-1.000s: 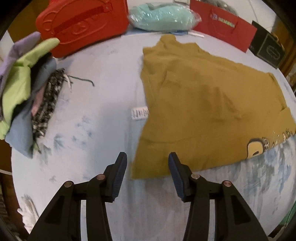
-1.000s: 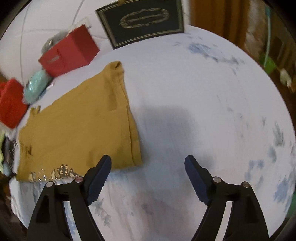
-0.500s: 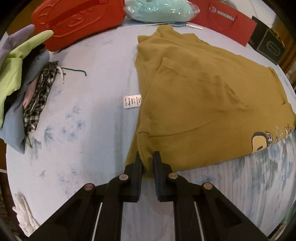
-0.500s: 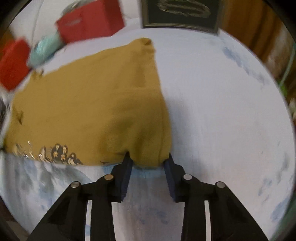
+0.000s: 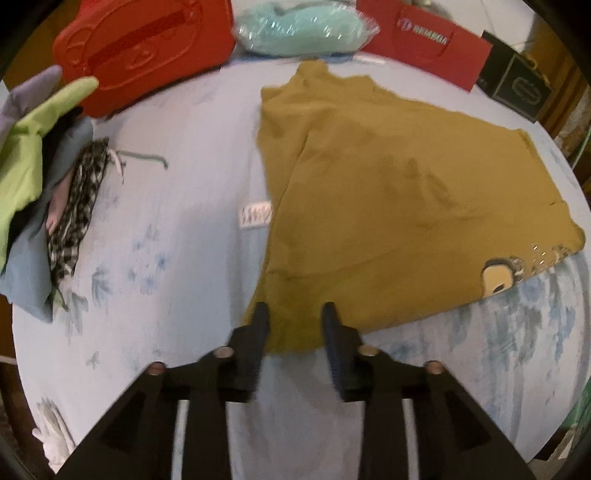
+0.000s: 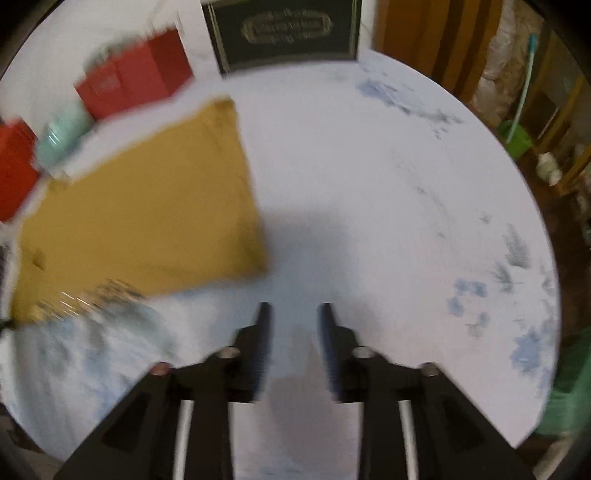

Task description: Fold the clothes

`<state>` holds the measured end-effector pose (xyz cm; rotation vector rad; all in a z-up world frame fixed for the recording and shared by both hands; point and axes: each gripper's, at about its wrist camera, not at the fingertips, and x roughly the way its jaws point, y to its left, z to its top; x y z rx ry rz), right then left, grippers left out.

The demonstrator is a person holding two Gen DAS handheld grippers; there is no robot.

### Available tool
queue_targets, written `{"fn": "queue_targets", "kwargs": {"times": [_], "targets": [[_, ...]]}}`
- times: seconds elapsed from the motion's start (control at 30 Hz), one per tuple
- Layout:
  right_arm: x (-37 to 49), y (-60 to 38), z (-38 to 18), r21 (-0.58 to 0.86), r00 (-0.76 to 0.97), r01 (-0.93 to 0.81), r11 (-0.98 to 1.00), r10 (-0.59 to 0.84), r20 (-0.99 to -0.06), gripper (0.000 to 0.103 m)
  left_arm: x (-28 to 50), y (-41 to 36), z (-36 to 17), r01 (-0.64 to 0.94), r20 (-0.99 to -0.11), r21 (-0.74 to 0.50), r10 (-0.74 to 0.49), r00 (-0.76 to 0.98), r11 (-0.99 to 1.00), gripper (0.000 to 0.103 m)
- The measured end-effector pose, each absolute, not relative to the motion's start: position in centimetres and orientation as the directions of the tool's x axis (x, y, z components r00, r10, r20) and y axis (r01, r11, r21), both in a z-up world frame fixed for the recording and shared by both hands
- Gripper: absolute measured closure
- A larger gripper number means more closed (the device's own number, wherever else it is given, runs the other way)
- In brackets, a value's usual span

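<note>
- Mustard-yellow folded T-shirt point(image 5: 388, 206) lies flat mid-worktop point(image 5: 177, 258).
- Left claw point(image 5: 293, 317) straddles the shirt's near corner, jaws apart.
- Heap of mixed crumpled clothes point(image 5: 40, 184) sits left of the shirt, well apart.
- Red moulded plastic case point(image 5: 144, 44), clear-wrapped turquoise bundle point(image 5: 303, 26) and red paper bag point(image 5: 428, 40) line the far edge behind the shirt.
- Right claw point(image 6: 293, 317) is right of the shirt, over bare worktop, jaws apart.

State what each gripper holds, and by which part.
Nothing is held. The left gripper stands open around a corner of the mustard shirt, unclamped; the right gripper is open over the tablecloth.
</note>
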<state>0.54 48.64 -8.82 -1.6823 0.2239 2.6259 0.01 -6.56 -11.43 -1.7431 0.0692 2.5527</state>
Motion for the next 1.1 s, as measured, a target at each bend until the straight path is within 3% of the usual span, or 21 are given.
{"fn": "queue_targets", "kwargs": {"times": [0.03,0.1,0.23,0.4,0.5,0.63,0.87,0.97,1.0,1.03,1.1], "targets": [[0.3,48.2,-8.6,0.145,-0.439,-0.083,-0.986,-0.094,-0.894,0.036,-0.1,-6.5,-11.3,-0.068,-0.929,0.002,0.024,-0.37,-0.998,0.061],[-0.6,47.0,-8.3,0.184,-0.461,-0.063,-0.981,-0.135,-0.877,0.036,-0.5,-6.3,-11.7,-0.059,-0.93,-0.018,0.038,-0.366,-0.998,0.059],[-3.2,43.2,-9.9,0.151,-0.424,-0.001,-0.988,-0.137,-0.895,0.03,-1.0,-6.5,-13.2,-0.022,-0.939,-0.039,0.044,-0.34,-0.999,0.058],[-5.3,39.9,-13.0,0.108,-0.349,0.043,-0.993,-0.117,-0.93,0.03,-0.8,-6.9,-13.7,0.019,-0.934,-0.065,0.054,-0.353,-0.998,0.046],[-5.5,39.5,-13.4,0.093,-0.33,0.049,-0.994,-0.104,-0.938,0.017,-0.6,-6.5,-14.0,-0.033,-0.926,-0.067,0.074,-0.37,-0.997,0.033],[-5.7,39.1,-13.8,0.074,-0.309,0.056,-0.996,-0.088,-0.947,0.0,-0.3,-5.7,-14.2,-0.052,-0.914,-0.029,0.048,-0.402,-0.998,0.029],[-6.0,38.4,-14.5,0.04,-0.271,0.069,-0.997,-0.058,-0.961,0.0,-0.5,-5.6,-14.3,-0.065,-0.932,-0.028,0.05,-0.358,-0.997,0.025],[-6.2,38.0,-14.8,0.026,-0.255,0.075,-0.997,-0.044,-0.966,0.0,-1.3,-6.0,-13.0,-0.052,-0.944,-0.029,0.044,-0.326,-0.998,0.04],[-6.3,38.4,-14.3,0.035,-0.261,0.066,-0.997,-0.051,-0.964,0.005,-1.6,-6.2,-11.8,-0.053,-0.932,-0.033,0.049,-0.359,-0.998,0.04],[-6.4,38.8,-13.6,0.049,-0.271,0.053,-0.997,-0.061,-0.961,0.02,-1.9,-6.4,-10.6,-0.054,-0.918,-0.036,0.055,-0.394,-0.998,0.039],[-6.7,39.7,-12.3,0.076,-0.292,0.027,-0.997,-0.081,-0.953,0.037,-3.7,-6.5,-8.1,-0.062,-0.884,-0.032,0.057,-0.465,-0.998,0.038]]}}
